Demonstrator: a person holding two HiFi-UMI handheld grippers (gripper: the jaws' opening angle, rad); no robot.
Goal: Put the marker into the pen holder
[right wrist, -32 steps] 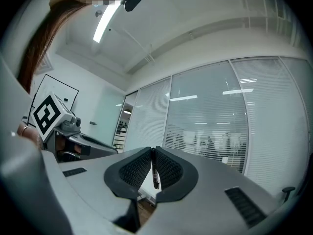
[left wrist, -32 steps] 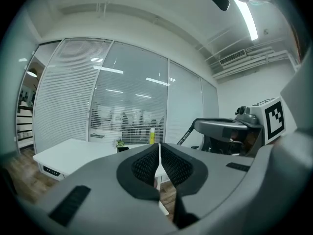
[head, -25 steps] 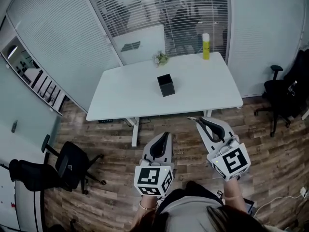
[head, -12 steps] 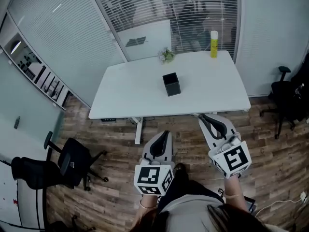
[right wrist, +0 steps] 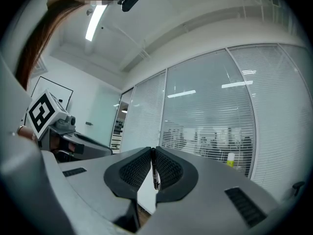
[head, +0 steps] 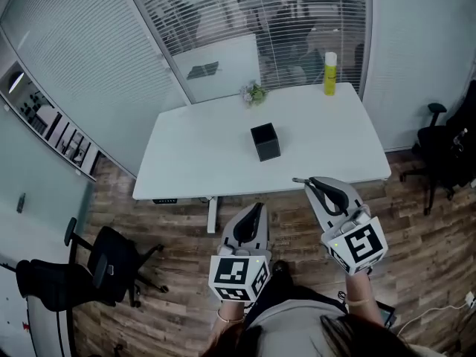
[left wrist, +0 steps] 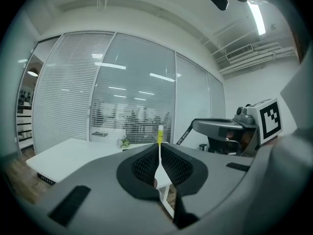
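While the right gripper pinches the marker crosswise, its long axis lies level, its end poking left. The left gripper is pressed together, empty.

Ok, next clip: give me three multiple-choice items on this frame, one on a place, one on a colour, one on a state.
1. Where is the black pen holder?
A) on the floor
B) near the middle of the white table
C) on a chair

2. What colour is the bottle at the table's far edge?
A) yellow
B) red
C) blue

3. What state is the right gripper in?
A) open and empty
B) shut on the marker
C) shut on the bottle

Answers:
1 B: it stands upright on the tabletop, apart from both grippers.
2 A: its body is yellow under a pale cap.
3 B: the right gripper view shows the jaws closed on a thin dark marker.
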